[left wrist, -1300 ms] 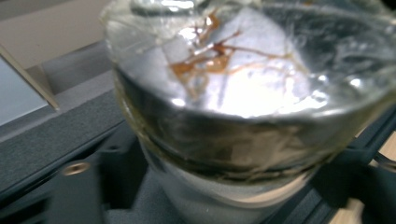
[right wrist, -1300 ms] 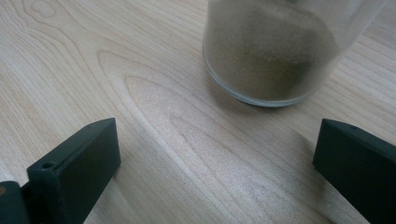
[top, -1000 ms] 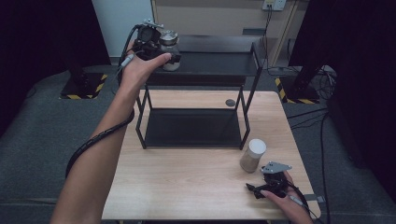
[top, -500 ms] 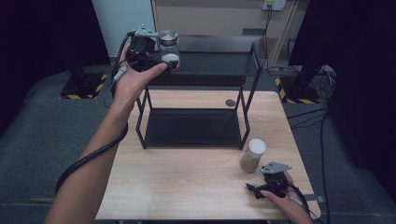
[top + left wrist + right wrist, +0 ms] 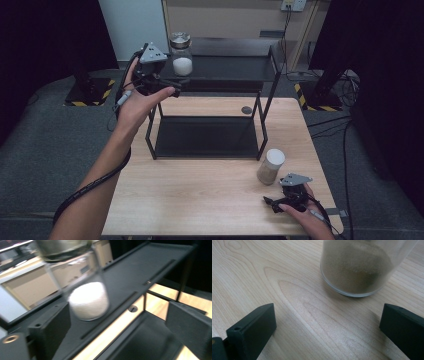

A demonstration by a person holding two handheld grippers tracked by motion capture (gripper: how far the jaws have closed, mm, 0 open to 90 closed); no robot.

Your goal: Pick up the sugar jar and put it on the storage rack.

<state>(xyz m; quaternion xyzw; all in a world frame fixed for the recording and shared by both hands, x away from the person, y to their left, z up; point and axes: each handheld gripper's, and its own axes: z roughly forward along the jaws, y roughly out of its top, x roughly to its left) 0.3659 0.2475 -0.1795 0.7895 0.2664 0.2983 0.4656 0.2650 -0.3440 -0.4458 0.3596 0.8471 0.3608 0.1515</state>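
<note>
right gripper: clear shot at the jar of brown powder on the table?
Probably yes. The right gripper rests open on the table, the brown-powder jar just ahead of its jaws with bare wood between.

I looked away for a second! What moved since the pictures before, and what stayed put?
The left gripper let go of the jar of white powder and backed off to its left; its jaws have just been closing a little, nothing between them. The jar now stands alone on the black shelf. The right gripper and brown jar stayed put.
</note>
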